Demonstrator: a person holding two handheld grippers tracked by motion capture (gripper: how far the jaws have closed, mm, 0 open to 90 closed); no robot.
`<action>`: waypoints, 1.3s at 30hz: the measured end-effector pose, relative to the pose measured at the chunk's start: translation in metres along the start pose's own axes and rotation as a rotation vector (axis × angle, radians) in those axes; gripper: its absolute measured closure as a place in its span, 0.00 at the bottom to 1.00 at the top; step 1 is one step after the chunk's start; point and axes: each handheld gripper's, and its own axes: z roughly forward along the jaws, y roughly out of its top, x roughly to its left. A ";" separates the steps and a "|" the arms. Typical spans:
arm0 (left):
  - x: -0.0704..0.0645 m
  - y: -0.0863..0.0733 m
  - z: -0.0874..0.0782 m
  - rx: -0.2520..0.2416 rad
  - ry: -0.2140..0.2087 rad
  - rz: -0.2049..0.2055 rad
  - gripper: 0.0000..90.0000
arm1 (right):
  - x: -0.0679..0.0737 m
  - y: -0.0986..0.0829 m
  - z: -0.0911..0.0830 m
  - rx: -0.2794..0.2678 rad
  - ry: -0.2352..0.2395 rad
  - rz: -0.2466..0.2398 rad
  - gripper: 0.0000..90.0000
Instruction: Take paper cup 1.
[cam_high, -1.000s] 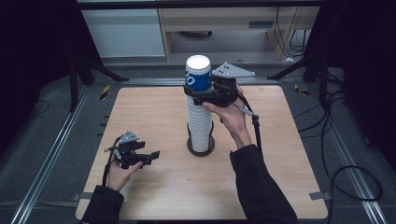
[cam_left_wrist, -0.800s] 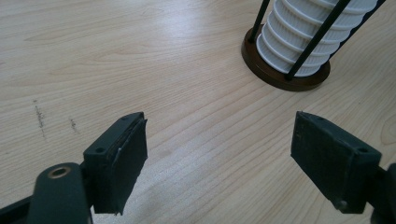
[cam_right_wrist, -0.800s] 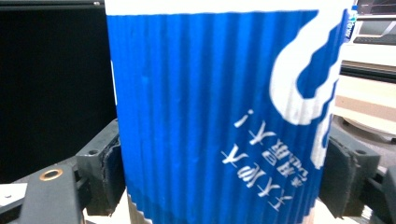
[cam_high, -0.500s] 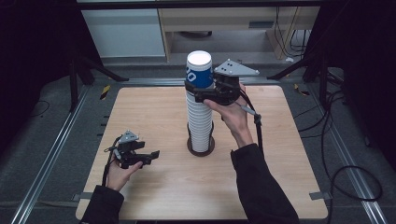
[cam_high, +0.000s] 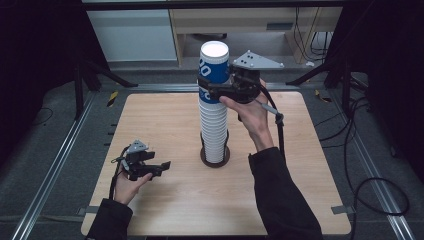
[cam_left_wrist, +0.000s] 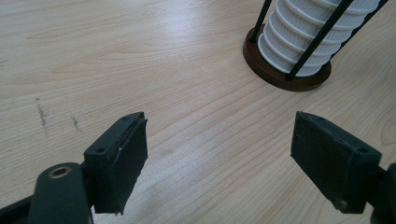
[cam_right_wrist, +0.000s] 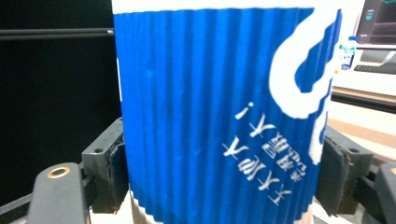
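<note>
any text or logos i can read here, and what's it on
Blue cup, clamped by the right gripper: white characters, upside down, ending in "!", too blurred to quote.
Same cup: part of a large white logo mark, cut off, not readable.
Cup stack, table, left gripper: no text.

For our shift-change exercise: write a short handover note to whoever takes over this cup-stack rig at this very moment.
Right gripper: shut on the top blue paper cup, which sits upside down, held high at the top of the stack.
Left gripper: open, holding nothing, low over the wooden table at front left.
The stack of white cups stands upside down in a black rod holder with a round brown base, mid-table.
Done: top cup gripped.
Left: whether the cup has cleared the stack cannot be told; probably lift it off and set it down.
</note>
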 end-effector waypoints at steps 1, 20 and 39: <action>0.000 0.000 0.000 0.000 0.000 0.000 0.20 | 0.001 0.004 -0.001 -0.003 0.001 -0.003 0.23; 0.000 0.001 -0.003 -0.008 0.001 0.001 0.21 | -0.003 0.030 -0.036 -0.064 -0.033 -0.036 0.23; -0.009 0.003 -0.002 -0.001 -0.016 0.029 0.21 | -0.038 -0.034 -0.108 0.017 -0.112 0.000 0.22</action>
